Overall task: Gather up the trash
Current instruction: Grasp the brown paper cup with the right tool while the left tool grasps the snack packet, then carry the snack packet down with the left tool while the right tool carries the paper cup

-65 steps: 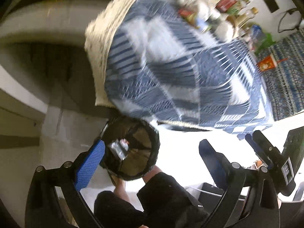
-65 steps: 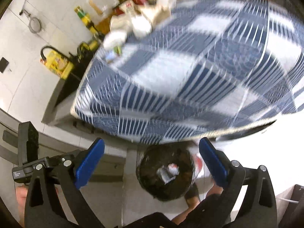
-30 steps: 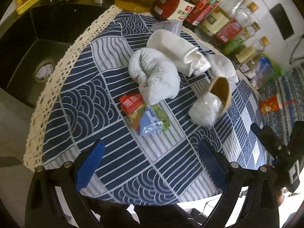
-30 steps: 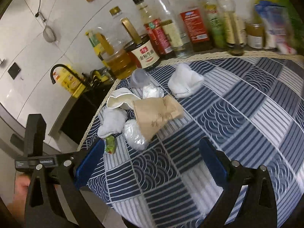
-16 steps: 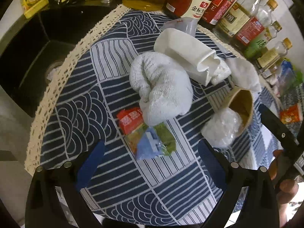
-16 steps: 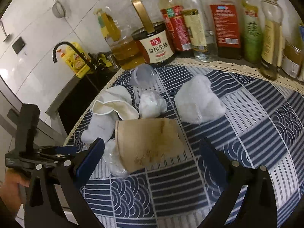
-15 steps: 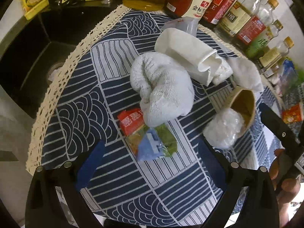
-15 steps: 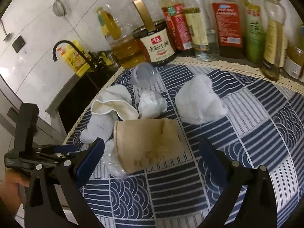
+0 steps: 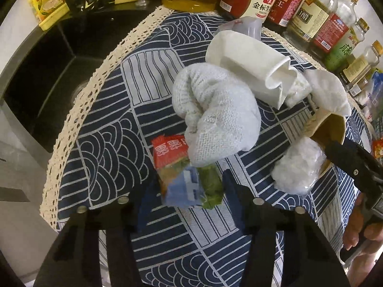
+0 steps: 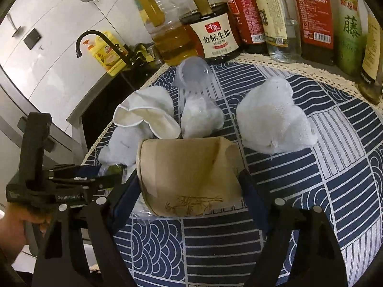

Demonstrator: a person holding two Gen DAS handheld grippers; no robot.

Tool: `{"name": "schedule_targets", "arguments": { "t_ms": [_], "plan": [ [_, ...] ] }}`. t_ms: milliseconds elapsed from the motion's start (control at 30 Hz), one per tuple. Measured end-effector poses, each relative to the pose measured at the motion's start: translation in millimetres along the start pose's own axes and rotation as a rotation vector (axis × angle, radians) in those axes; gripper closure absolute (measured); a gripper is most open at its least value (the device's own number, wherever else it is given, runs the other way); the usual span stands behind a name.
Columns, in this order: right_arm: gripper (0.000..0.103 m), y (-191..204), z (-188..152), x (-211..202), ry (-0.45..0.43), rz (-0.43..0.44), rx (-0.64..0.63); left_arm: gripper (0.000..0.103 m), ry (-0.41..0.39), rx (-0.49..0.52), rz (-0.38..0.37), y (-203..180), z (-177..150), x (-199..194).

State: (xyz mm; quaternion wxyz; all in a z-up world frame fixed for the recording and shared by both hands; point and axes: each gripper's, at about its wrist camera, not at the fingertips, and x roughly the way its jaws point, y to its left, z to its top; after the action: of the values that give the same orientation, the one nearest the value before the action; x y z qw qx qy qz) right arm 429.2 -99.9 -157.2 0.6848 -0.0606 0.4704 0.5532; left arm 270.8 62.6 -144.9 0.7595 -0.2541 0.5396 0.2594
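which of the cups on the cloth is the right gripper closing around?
The brown paper cup, lying on its side between the closing right gripper. The crumpled white paper cup and clear plastic cup lie farther back.

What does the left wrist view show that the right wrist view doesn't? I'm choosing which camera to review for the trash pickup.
Only the left wrist view shows the red-topped snack wrapper in full, between the closing left gripper, and the black sink basin.

Only the right wrist view shows the black faucet, the printed side of the brown paper cup between the closing right gripper, and the clear plastic cup's open mouth.

Both share the white crumpled cup, the tissue wads and the sauce bottles.
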Motion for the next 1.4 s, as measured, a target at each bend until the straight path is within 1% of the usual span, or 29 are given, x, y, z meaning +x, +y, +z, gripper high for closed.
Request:
{"name": "schedule_targets", "arguments": {
  "t_ms": [167, 300, 333, 433, 633, 733, 867, 1067, 1200, 1400],
  "plan": [
    [0.023, -3.2, -4.9, -16.3, -0.046, -0.023, 0.035, 0.052, -0.013, 0.002, -0.010, 3.8, -3.6, -3.4],
    [0.023, -4.2, -8.3, -37.0, -0.098, -0.091, 0.048, 0.052, -0.034, 0.015, -0.036, 3.5, -10.6, -14.3],
    [0.023, -5.4, -9.6, -42.4, -0.110, -0.107, 0.061, 0.052, -0.031, 0.016, -0.047, 3.6, -12.9, -16.1],
    [0.023, -8.4, -14.1, -54.1, -0.127, -0.116, 0.100, 0.052, -0.034, 0.027, -0.073, 2.2, -18.9, -20.7],
    [0.023, -0.1, -29.6, -71.0, -0.151, -0.174, 0.154, 0.052, -0.057, 0.091, -0.148, 3.7, -27.2, -36.9],
    [0.023, 11.5, -39.6, -84.3, -0.181, -0.225, 0.182, 0.052, -0.076, 0.132, -0.204, 4.1, -32.0, -48.5],
    [0.023, 30.5, -52.7, -99.3, -0.209, -0.280, 0.226, 0.052, -0.089, 0.190, -0.260, 6.7, -36.9, -59.5],
    [0.023, 59.9, -72.0, -115.0, -0.231, -0.328, 0.285, 0.052, -0.123, 0.236, -0.341, 19.3, -42.8, -76.7],
    [0.023, 82.4, -83.3, -122.2, -0.252, -0.341, 0.326, 0.052, -0.138, 0.280, -0.378, 28.1, -50.8, -87.8],
    [0.023, 121.9, -99.5, -124.0, -0.268, -0.374, 0.328, 0.052, -0.169, 0.334, -0.413, 46.9, -68.5, -106.6]
  ]
}}
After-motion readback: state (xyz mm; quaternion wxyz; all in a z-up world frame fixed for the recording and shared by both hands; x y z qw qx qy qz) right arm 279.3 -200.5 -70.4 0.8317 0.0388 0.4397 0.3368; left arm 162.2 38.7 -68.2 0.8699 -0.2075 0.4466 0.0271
